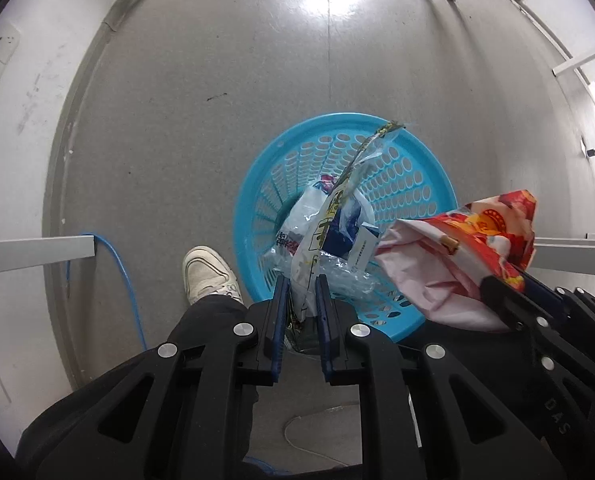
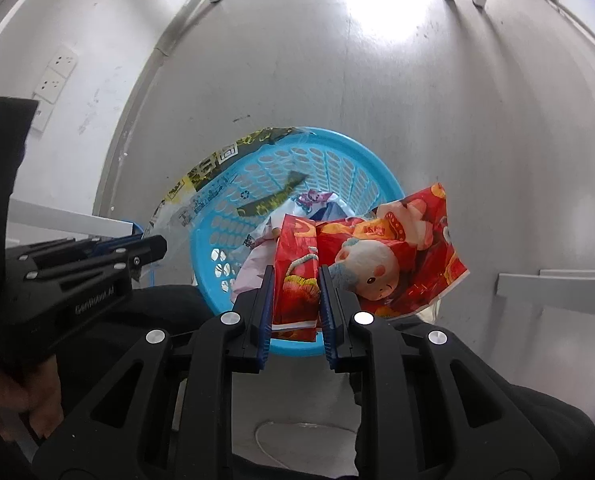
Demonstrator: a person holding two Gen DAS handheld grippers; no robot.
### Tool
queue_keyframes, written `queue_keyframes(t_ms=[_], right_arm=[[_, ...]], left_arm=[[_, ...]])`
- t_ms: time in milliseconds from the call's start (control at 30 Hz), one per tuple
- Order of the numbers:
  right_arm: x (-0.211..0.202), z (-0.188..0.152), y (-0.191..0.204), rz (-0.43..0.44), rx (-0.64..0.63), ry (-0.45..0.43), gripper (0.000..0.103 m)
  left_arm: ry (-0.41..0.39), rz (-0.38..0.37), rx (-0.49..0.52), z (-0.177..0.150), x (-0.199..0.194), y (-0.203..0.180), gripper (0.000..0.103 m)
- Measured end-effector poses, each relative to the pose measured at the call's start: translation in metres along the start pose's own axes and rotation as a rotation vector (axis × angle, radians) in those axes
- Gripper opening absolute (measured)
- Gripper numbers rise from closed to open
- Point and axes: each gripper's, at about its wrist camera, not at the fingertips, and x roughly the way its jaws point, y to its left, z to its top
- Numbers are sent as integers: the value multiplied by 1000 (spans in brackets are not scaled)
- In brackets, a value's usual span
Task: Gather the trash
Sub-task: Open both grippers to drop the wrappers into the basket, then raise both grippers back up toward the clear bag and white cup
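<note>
Left gripper [image 1: 302, 290], pointing down over the blue plastic basket [image 1: 257, 184]: jaws narrow, clamped on a clear plastic wrapper with yellow and dark green print [image 1: 329, 216], hanging above the basket's mouth, upper end reaching the far rim. Inside the basket, beneath the wrapper: crumpled white and blue packets [image 1: 297, 220].

Right gripper [image 2: 296, 289], beside the left one: jaws narrow, pinching a red printed bag with a cartoon figure [image 2: 377, 256], suspended over the near rim of the basket [image 2: 205, 240]; pale pink inner side of the bag seen from the left wrist view [image 1: 437, 280].

On the grey floor [image 1: 197, 120] next to the basket: a white sneaker [image 1: 209, 274], a black trouser leg [image 1: 209, 320], a blue cable [image 1: 125, 276].
</note>
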Motion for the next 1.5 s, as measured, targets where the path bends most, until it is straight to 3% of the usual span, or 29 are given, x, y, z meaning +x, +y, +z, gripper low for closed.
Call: queue_keyframes(t_ms=[133, 200, 233, 267, 433, 600, 733, 1000, 1233, 1500], right_arm=[[13, 2, -2, 13, 20, 17, 20], [18, 2, -5, 17, 39, 20, 22], [20, 3, -7, 21, 48, 24, 23], [21, 4, -8, 29, 55, 30, 29], [25, 2, -8, 55, 57, 47, 38], [12, -4, -4, 43, 37, 24, 40], [-14, -14, 2, 1, -4, -17, 47], [-70, -45, 14, -27, -89, -122, 58], [-117, -71, 18, -9, -128, -177, 62], [-178, -109, 24, 21, -160, -279, 70]], left_arm=[[-18, 1, 3, 2, 1, -1, 16], [-22, -11, 1, 2, 2, -3, 35], [-20, -20, 1, 3, 2, -5, 50], [-24, -16, 1, 3, 2, -4, 53], [-59, -2, -31, 2, -6, -1, 52], [-87, 8, -55, -11, -18, 2, 52], [-130, -6, -34, -29, -40, 0, 52], [-203, 41, 4, -67, -75, -8, 57], [-317, 66, 80, -106, -127, -18, 64], [-464, 1, 123, -153, -187, -18, 81]])
